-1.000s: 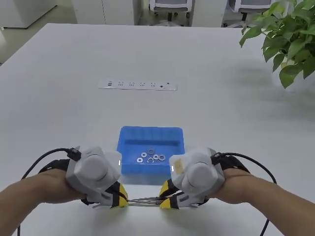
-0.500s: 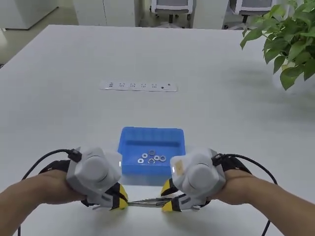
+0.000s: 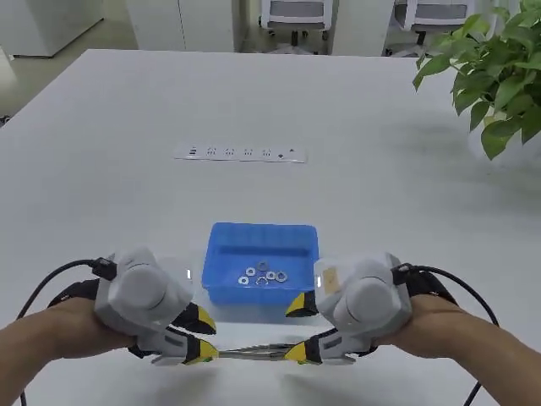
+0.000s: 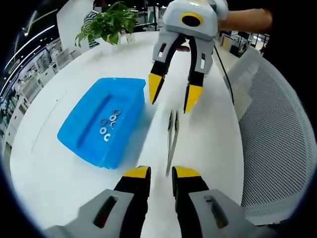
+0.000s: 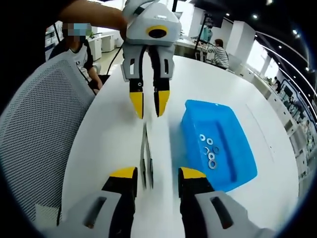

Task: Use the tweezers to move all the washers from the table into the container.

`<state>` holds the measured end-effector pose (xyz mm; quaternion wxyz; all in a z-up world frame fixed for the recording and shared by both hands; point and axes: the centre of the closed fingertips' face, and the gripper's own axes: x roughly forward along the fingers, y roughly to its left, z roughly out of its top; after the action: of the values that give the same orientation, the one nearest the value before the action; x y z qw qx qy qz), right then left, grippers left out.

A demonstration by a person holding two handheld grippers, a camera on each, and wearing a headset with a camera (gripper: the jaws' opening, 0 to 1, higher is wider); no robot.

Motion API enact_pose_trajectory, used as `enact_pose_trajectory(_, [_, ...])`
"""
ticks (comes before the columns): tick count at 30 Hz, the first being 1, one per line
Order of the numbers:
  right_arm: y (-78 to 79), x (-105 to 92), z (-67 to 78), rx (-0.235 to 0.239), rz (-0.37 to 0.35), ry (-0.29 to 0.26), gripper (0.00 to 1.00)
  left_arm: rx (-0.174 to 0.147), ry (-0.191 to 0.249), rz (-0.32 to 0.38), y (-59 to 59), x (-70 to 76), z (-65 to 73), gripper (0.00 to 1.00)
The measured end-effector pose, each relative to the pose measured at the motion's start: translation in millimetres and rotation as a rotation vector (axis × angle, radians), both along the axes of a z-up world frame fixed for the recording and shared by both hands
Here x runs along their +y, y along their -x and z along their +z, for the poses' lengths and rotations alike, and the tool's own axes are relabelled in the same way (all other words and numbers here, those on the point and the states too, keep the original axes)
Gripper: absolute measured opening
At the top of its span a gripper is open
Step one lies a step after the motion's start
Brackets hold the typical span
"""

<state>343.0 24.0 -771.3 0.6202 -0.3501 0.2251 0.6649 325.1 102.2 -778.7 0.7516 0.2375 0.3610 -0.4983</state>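
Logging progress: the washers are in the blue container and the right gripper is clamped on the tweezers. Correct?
Not quite. The washers are in the container, but the right gripper is open: the tweezers lie on the table between its jaws, as the right gripper view shows.

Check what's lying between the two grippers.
The tweezers lie flat on the table between the left gripper and the right gripper, clearest in the left gripper view; both sets of jaws stand open.
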Motion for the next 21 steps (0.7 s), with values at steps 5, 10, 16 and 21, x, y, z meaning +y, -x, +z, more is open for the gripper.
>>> enact_pose_trajectory(5, [-12.6,-7.9,19.6,-0.012,-0.116,-0.079,0.42,-0.033,0.08,0.088,-5.9,3.5,18.5,0.27])
enact_pose_trajectory(10, [-24.1,-19.5,34.6,-0.03,-0.22,-0.14,0.5,-0.087,0.186,0.213,-13.4,8.6,39.4,0.38])
enact_pose_trajectory(16, [-35.9,-37.2,50.5,-0.036,-0.355,-0.219,0.59,-0.127,0.243,0.284,-10.0,16.7,51.5,0.51])
enact_pose_trajectory(21, [-34.8,-49.3,57.2,-0.027,-0.428,-0.261,0.68,-0.179,0.265,0.328,-3.2,16.0,65.1,0.62])
